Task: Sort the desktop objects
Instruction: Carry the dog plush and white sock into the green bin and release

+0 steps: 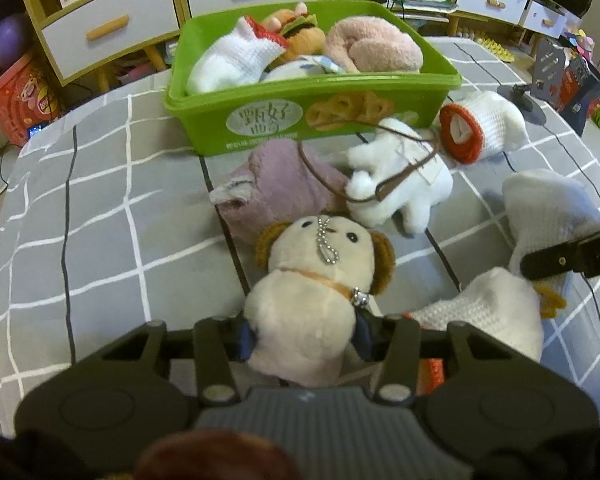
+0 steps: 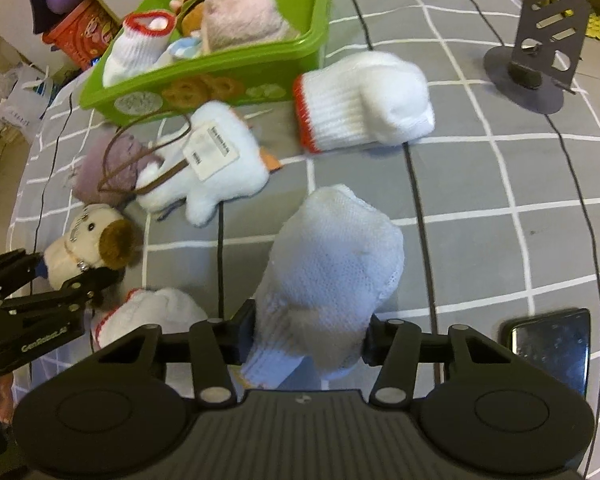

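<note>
Pinching the cream plush dog (image 1: 312, 304) in my left claw (image 1: 306, 338) and a white knit glove (image 2: 332, 276) in my right claw (image 2: 308, 344), both held ready for the green bin (image 1: 300, 120) at twelve o'clock.

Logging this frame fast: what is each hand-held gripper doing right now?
Left hand-held gripper: closed on the cream plush dog.
Right hand-held gripper: closed on a white knit glove.
</note>
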`<action>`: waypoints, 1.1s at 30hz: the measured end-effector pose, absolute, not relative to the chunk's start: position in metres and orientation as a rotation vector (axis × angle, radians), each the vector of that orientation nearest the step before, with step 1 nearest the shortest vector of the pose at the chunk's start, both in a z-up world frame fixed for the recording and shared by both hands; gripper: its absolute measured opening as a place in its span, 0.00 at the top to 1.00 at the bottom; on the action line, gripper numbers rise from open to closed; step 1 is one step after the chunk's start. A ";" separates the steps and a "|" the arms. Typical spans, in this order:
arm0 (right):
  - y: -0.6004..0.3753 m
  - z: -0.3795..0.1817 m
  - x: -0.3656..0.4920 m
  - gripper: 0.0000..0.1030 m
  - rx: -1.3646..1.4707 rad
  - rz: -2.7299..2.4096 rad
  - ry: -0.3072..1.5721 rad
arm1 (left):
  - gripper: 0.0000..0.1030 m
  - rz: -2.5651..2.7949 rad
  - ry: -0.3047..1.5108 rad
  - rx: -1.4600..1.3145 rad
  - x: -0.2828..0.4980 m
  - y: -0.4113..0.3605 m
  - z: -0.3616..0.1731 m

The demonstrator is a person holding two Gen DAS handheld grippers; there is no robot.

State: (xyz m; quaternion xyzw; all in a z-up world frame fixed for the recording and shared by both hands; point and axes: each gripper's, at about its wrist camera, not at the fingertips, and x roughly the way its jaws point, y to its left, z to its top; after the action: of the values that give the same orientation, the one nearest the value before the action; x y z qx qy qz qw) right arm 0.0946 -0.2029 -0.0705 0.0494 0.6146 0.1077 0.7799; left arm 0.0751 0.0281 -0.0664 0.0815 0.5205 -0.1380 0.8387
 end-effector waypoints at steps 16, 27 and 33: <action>-0.223 -0.034 0.123 0.51 0.201 0.195 1.242 | 0.58 -0.288 0.954 0.160 0.083 0.025 -0.007; -0.219 -0.003 0.181 0.51 0.226 0.184 1.183 | 0.58 -0.293 0.903 0.224 0.139 0.017 0.028; -0.215 0.012 0.218 0.51 0.227 0.179 1.139 | 0.58 -0.282 0.896 0.212 0.180 0.021 0.036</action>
State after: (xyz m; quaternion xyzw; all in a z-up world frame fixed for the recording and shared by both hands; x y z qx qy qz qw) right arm 0.2175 -0.2150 0.0120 0.1070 0.5372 0.0846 0.8323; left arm 0.1804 0.0214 0.0359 0.1021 0.4308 -0.1356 0.8864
